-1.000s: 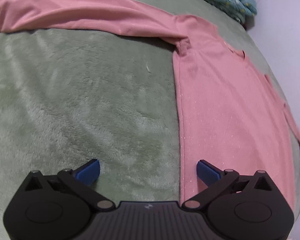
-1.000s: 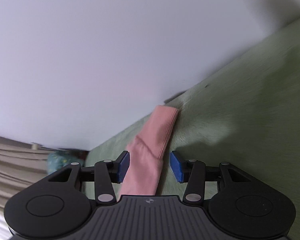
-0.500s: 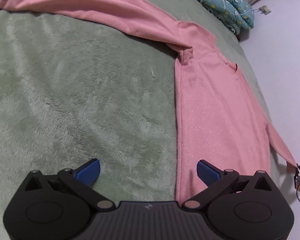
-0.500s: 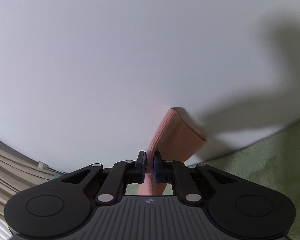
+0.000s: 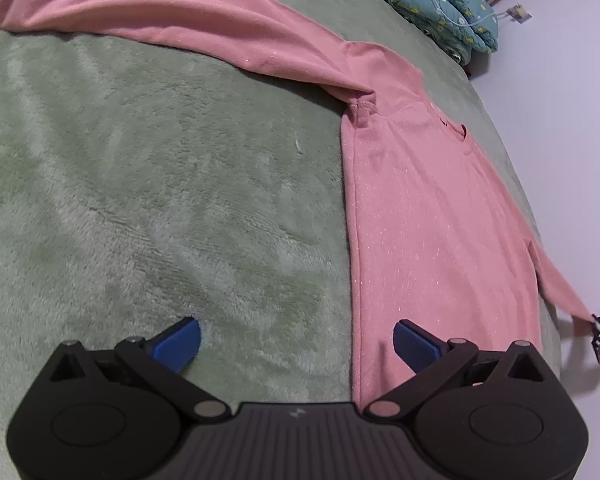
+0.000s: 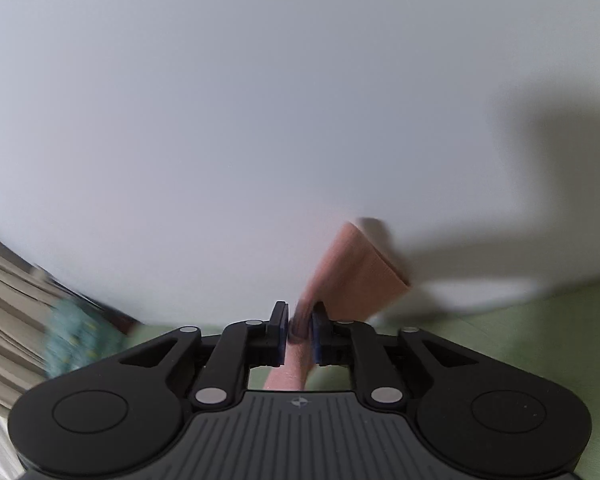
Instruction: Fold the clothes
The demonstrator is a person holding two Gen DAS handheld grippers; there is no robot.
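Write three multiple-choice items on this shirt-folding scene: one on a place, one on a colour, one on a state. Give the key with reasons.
1. Where does the bundled blue quilt lie?
A. at the bed's far end by the wall
B. under the left gripper
C. on the shirt

2. What colour is the shirt?
A. white
B. pink
C. green

3. How are the left gripper jaws?
A. shut on a sleeve
B. shut on nothing
C. open, nothing between them but bedding and the shirt's edge

Key: 1 A, it sits beyond the shirt's collar; 2 B, pink against the green blanket; 3 C, the blue pads stand far apart.
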